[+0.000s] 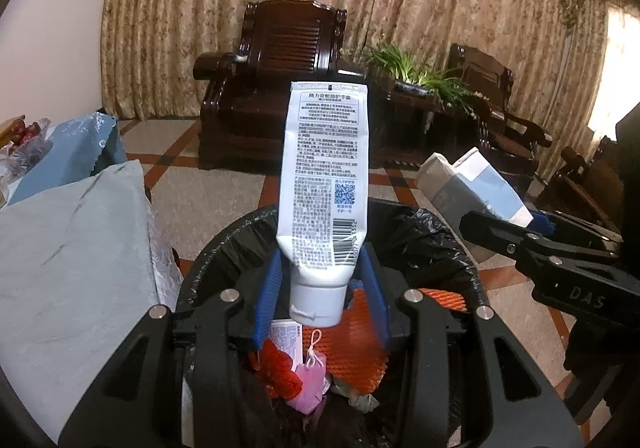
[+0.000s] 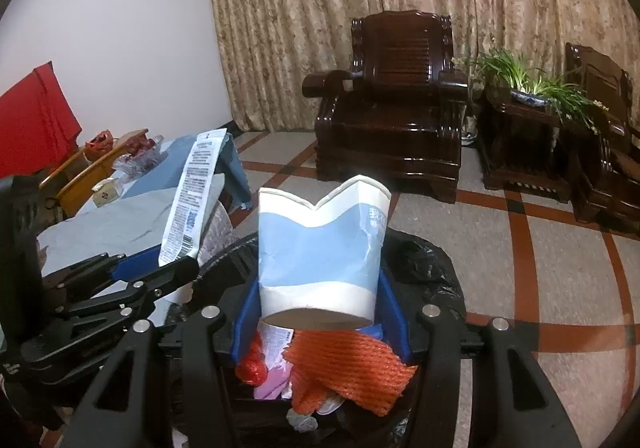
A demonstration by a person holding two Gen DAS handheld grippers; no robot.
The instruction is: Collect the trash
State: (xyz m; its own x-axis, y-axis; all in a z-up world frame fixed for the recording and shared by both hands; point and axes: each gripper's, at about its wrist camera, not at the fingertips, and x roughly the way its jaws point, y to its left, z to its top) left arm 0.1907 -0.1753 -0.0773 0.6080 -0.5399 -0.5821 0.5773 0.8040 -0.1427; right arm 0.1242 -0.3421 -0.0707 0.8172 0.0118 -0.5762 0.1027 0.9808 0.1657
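A: Left tool [image 1: 322, 284] pinches the white tube [image 1: 325, 184] by its cap end, over the bin [image 1: 448, 244] beside the tabletop's [image 1: 72, 248] edge. It leans tall; released tilted, it might catch the rim.

B: Right tool [image 2: 320, 308] pinches the crushed paper cup [image 2: 320, 248] above the orange netting [image 2: 352, 364]. It could bounce off that pile.

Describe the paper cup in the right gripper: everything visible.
The paper cup is white with a wide pale-blue band and printed text. Its rim is crushed into a V; the wall is creased. It is clamped near its base between the right gripper's blue pads, mouth pointing away, above the black-lined trash bin.
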